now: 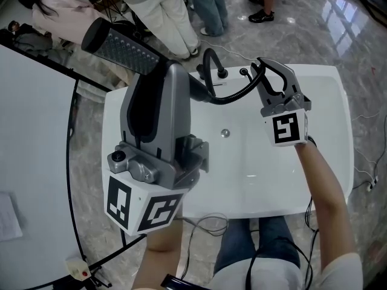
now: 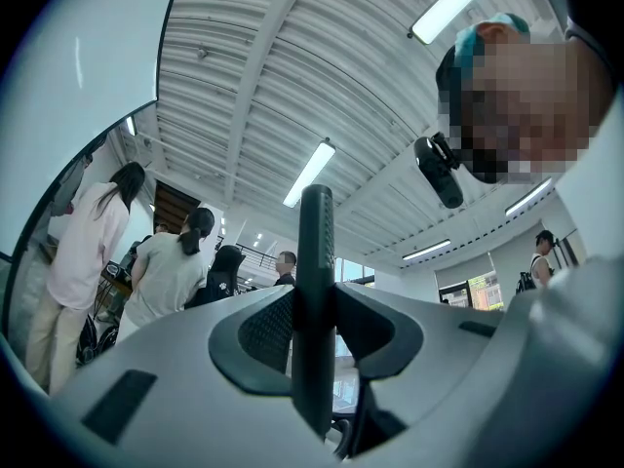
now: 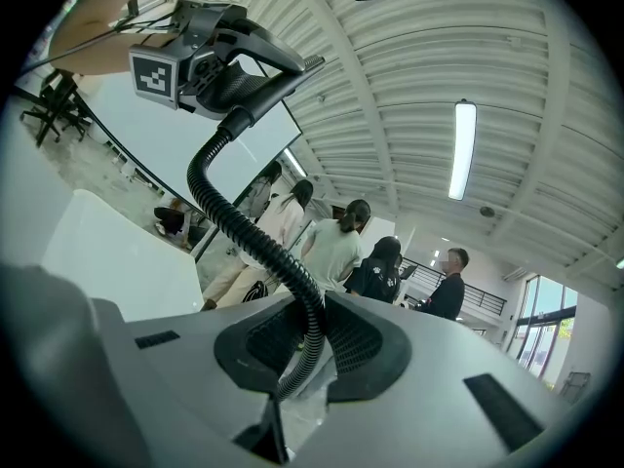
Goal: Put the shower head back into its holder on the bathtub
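Marble floor (image 1: 314, 29) w/ white tub (image 1: 335, 132): L gripper (image 1: 160, 77) clamped on black shower head (image 1: 121, 48), held tilted up over tub's far-left corner. R gripper (image 1: 272, 77) pinched on ribbed black hose (image 1: 236, 95) above tub's far rim, hose sagging between the two. Bkgd: people (image 1: 175, 11) standing beyond tub.

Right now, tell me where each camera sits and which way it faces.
Head view: on the person's head, facing steeply down at the white bathtub; both forearms, left tongs, right tongs show.
Left gripper view: on the left tongs, facing up at the ribbed ceiling; jaws clamp the black bar-shaped shower head; person's head upper right.
Right gripper view: on the right tongs, facing up along the black ribbed hose it clamps, toward the left tongs.
Shared: both gripper views show the same bystanders.
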A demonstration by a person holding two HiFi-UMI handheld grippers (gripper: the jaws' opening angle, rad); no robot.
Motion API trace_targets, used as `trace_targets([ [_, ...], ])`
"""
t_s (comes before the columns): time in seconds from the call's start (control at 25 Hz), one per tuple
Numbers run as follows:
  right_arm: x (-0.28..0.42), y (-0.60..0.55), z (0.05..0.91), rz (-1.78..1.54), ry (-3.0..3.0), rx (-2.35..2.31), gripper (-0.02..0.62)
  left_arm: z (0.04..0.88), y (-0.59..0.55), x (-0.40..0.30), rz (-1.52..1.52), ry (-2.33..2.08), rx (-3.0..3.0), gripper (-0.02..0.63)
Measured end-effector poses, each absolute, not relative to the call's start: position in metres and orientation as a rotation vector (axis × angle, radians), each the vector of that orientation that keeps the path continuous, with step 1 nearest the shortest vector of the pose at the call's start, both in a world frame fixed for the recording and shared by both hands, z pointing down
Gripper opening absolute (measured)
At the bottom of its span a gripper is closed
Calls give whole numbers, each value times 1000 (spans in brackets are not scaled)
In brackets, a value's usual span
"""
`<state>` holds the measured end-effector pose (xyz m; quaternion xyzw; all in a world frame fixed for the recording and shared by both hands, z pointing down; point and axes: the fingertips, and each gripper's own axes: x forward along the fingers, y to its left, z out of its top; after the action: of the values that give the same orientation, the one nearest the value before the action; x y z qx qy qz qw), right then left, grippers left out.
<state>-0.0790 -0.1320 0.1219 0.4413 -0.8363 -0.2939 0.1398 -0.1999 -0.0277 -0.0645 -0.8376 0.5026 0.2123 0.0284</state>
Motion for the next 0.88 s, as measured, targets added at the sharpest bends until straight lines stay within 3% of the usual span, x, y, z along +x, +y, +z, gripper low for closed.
trace_targets([
  [0.88, -78, -151, 133, -821, -2416, 1276, 66, -59, -46, -198, 634, 1574, -2579, 127],
])
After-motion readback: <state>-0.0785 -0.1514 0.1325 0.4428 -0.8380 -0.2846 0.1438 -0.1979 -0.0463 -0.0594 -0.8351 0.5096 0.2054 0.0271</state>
